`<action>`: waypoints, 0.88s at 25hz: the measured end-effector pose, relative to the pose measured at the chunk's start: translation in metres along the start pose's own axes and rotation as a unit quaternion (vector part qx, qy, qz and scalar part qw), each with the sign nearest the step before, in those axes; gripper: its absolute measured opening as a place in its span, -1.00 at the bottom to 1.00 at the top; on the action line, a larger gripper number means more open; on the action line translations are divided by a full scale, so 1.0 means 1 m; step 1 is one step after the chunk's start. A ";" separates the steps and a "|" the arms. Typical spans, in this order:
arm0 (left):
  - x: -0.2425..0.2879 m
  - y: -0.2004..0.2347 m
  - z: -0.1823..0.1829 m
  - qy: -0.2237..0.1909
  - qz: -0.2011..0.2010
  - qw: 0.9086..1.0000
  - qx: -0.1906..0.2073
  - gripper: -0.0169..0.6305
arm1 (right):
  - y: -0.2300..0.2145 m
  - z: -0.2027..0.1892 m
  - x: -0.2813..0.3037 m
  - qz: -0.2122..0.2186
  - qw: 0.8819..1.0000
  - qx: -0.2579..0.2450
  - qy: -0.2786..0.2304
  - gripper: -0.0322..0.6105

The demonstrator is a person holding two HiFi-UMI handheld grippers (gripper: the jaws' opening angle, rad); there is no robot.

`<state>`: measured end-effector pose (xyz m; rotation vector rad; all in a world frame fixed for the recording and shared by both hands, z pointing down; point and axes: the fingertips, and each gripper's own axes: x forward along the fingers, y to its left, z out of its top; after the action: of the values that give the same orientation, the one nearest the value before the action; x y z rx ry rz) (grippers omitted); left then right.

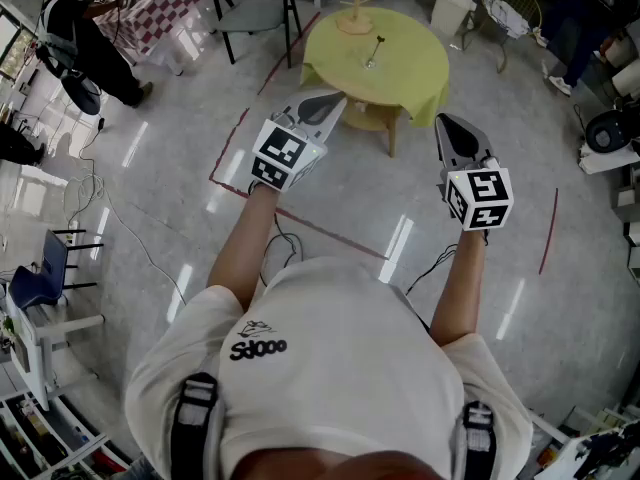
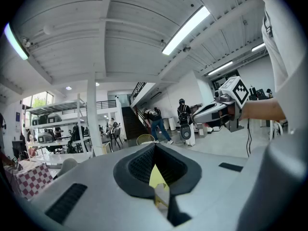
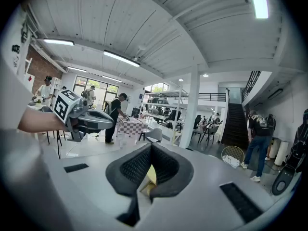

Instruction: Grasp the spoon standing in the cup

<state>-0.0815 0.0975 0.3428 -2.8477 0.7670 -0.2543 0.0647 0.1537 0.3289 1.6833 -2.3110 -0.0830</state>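
A slim metal spoon [image 1: 377, 48] stands tilted in a small cup [image 1: 370, 65] at about the middle of a round table draped in a yellow-green cloth [image 1: 415, 78]. A pale wooden stand with an upright post [image 1: 352, 20] sits on the same table, near its far edge and apart from the cup.

The person in a white T-shirt [image 1: 330, 368] stands on a glossy grey floor [image 1: 150, 208] short of the table, with both forearms held out towards it. The left gripper [image 1: 336, 99], grey with a black-and-white marker cube at its back, points up and to the right at the table's near left side. Its dark ribbed jaws are clenched, their tips meeting, with nothing held (only a sliver of the yellow cloth shows through the gap behind the tips). The right gripper [image 1: 443, 119], of the same build, points at the table's near right side. Its jaws are likewise pressed together at the tips and carry nothing. Spoon and cup lie well apart from both grippers, ahead of them and between their lines.

Red tape lines [image 1: 330, 233] run across the floor between the person and the table. A grey chair [image 1: 255, 8] stands beyond the table's left side, and farther left a person in dark clothes [image 1: 90, 43] stands beside a table under a red-and-white checked cloth [image 1: 160, 3]
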 end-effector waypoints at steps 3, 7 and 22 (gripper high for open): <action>0.006 -0.007 -0.002 0.003 0.000 1.000 0.001 -0.89 | -0.006 -0.004 -0.004 0.003 1.000 0.008 -0.004 -0.84; 0.013 -0.018 -0.004 0.009 -0.004 1.000 0.009 -0.89 | -0.012 -0.007 -0.011 0.019 0.998 0.060 -0.027 -0.84; 0.038 -0.058 -0.017 0.031 0.021 0.999 -0.030 -0.89 | -0.035 -0.039 -0.026 0.077 0.990 0.096 -0.064 -0.85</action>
<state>-0.0246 0.1251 0.3762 -2.8885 0.8589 -0.3200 0.1146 0.1719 0.3537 1.6207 -2.6097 0.0665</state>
